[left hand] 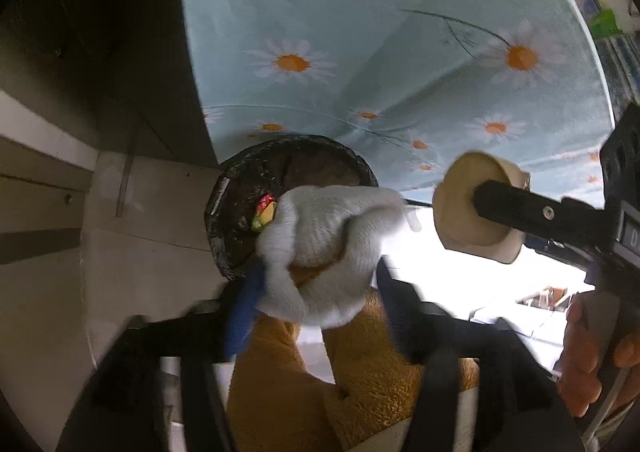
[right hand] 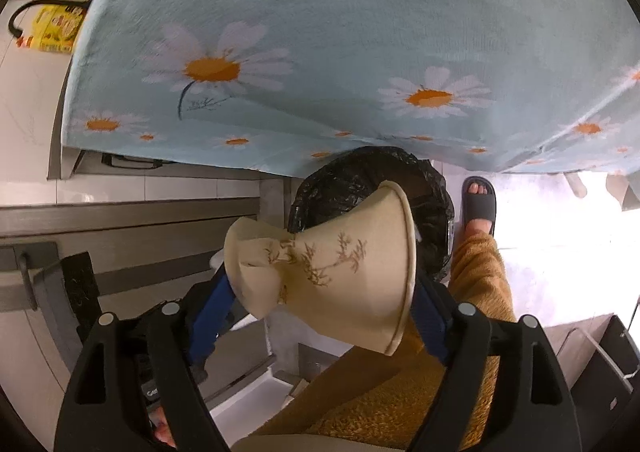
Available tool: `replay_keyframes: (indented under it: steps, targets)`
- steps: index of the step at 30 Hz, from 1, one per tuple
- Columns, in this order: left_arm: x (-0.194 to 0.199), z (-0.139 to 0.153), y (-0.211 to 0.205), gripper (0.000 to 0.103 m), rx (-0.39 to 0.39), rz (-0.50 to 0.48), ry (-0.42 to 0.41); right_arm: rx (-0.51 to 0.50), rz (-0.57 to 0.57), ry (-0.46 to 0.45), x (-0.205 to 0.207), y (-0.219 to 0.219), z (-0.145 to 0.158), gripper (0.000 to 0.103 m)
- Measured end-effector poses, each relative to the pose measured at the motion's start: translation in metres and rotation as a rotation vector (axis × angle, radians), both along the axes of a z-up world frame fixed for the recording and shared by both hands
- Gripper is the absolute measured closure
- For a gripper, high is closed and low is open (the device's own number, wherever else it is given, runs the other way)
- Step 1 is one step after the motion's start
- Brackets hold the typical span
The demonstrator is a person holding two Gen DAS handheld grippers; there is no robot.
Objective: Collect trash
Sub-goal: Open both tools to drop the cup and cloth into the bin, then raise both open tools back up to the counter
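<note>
My left gripper (left hand: 316, 272) is shut on a crumpled white tissue wad (left hand: 324, 240), held just above the near rim of a black-lined trash bin (left hand: 240, 175) that stands on the floor under the table edge. A red and yellow wrapper (left hand: 265, 211) lies inside the bin. My right gripper (right hand: 320, 284) is shut on a squashed cream paper cup (right hand: 332, 272) with a brown plant print, held over the same bin (right hand: 360, 171). In the left wrist view the cup (left hand: 476, 207) and right gripper come in from the right.
A table with a light blue daisy tablecloth (left hand: 380, 51) hangs over the bin; it also fills the top of the right wrist view (right hand: 360, 31). The person's orange fleece leg (right hand: 476, 284) and sandalled foot (right hand: 478, 203) are beside the bin. A yellow bottle (right hand: 54, 29) sits far left.
</note>
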State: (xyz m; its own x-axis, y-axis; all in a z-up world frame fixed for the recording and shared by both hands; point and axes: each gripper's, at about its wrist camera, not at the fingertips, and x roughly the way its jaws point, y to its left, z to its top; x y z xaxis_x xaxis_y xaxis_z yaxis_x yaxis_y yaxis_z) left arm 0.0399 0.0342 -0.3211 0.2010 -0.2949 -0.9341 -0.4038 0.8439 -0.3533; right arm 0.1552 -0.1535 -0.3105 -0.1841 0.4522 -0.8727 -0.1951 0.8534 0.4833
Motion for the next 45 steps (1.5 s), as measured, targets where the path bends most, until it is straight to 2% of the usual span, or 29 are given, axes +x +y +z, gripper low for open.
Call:
replay_keyframes:
  steps: [2, 5, 16, 25, 36, 45]
  targets:
    - [0.0, 0.0, 0.003, 0.038, -0.037, 0.013, -0.006, 0.001, -0.012, 0.011, 0.0, -0.001, -0.001, 0.019]
    - [0.002, 0.005, 0.002, 0.038, -0.016, -0.01, -0.013, 0.014, -0.016, 0.017, 0.0, -0.001, 0.001, 0.019]
    - [0.0, 0.011, 0.007, 0.038, -0.011, 0.007, -0.019, 0.025, -0.047, -0.002, 0.004, -0.004, 0.012, 0.019]
    - [0.001, 0.03, 0.017, 0.038, -0.017, 0.012, -0.071, 0.039, -0.074, -0.041, 0.004, -0.012, 0.035, 0.019]
    - [0.002, 0.082, 0.019, 0.038, -0.004, -0.017, -0.201, 0.055, -0.092, -0.138, 0.004, -0.026, 0.087, 0.019]
    - [0.016, 0.129, 0.017, 0.038, 0.018, -0.1, -0.3, 0.065, -0.098, -0.257, 0.008, -0.033, 0.133, 0.019]
